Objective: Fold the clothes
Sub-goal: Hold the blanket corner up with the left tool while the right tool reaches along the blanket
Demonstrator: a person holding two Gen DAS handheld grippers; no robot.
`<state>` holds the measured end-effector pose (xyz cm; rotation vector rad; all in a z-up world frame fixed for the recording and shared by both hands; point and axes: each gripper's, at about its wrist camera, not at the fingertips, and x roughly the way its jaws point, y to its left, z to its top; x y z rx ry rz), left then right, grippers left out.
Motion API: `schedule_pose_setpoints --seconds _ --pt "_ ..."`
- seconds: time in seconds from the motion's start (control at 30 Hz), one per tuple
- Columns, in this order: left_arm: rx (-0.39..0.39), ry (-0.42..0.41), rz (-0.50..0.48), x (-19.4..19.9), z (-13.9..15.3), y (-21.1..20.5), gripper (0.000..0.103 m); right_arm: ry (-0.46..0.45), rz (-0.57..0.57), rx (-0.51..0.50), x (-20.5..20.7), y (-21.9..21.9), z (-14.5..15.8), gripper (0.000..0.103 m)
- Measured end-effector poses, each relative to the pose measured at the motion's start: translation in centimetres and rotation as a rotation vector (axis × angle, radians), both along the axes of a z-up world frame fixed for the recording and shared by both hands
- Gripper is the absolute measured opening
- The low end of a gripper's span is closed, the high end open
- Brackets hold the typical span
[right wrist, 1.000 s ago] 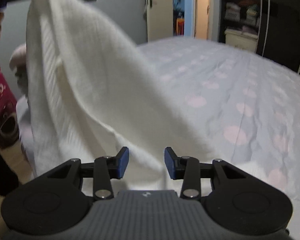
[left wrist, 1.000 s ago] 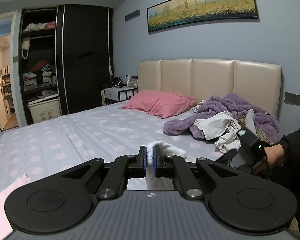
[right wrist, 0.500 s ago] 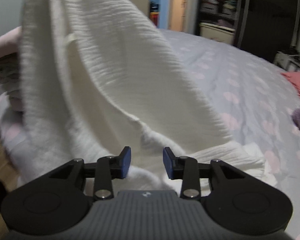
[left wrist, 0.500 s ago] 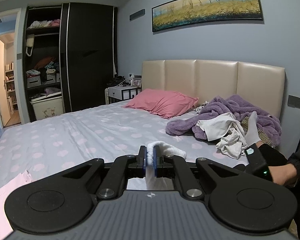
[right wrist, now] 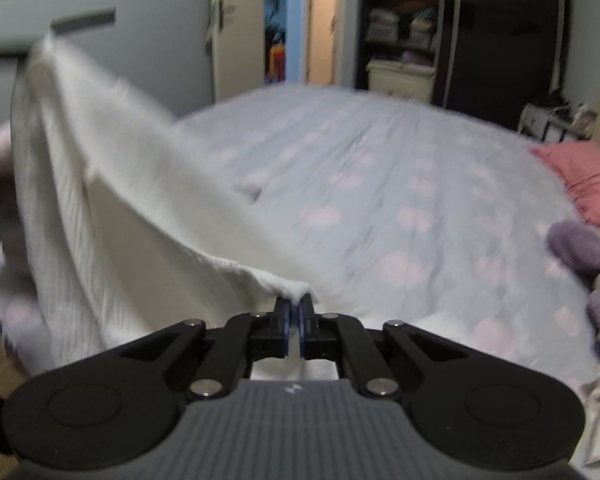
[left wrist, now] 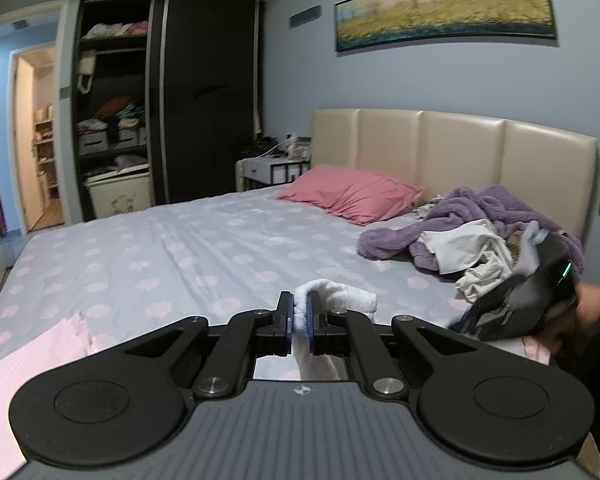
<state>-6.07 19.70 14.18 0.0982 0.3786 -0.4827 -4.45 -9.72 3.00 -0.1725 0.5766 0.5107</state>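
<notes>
A white textured cloth (right wrist: 112, 208) hangs stretched in the air over the near edge of the bed (right wrist: 380, 184). My left gripper (left wrist: 299, 316) is shut on one bunched corner of the white cloth (left wrist: 332, 298). My right gripper (right wrist: 294, 314) is shut on another corner of it, and the cloth spreads up and to the left from there. The right gripper's body also shows in the left wrist view (left wrist: 532, 300), low at the right by the clothes pile.
A pile of purple and white clothes (left wrist: 476, 236) lies by the beige headboard (left wrist: 460, 152), beside a pink pillow (left wrist: 352, 194). A pink garment (left wrist: 32, 364) lies at the bed's near left. An open wardrobe (left wrist: 116, 128) and doorway (left wrist: 36, 140) stand beyond.
My right gripper was open below the cloth and has shut on its corner. The right hand has dropped lower beside the clothes pile. The left gripper keeps its hold.
</notes>
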Motion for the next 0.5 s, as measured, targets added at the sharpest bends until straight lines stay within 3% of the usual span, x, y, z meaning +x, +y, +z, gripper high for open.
schedule_pose_setpoints --seconds 0.17,0.27,0.37,0.4,0.47,0.5 --pt "0.015 0.029 0.029 0.7 -0.2 -0.1 0.005 -0.090 -0.042 0.086 2.9 -1.9 5.1 0.005" --pt "0.020 0.050 0.047 1.1 -0.3 -0.3 0.005 0.080 0.020 0.045 6.8 -0.7 4.6 0.008" --pt "0.024 0.064 0.065 1.2 -0.6 -0.1 0.005 0.212 0.052 0.005 9.4 0.6 1.9 0.013" --pt "0.026 0.069 0.069 1.2 -0.7 0.0 0.005 0.237 0.071 -0.009 9.7 0.8 1.0 0.017" --pt "0.033 0.078 0.071 1.2 -0.9 0.2 0.005 0.273 0.130 -0.035 10.0 1.1 -0.8 0.048" --pt "0.036 0.083 0.072 1.2 -1.0 0.3 0.005 0.279 0.166 -0.042 10.2 1.2 -1.5 0.049"
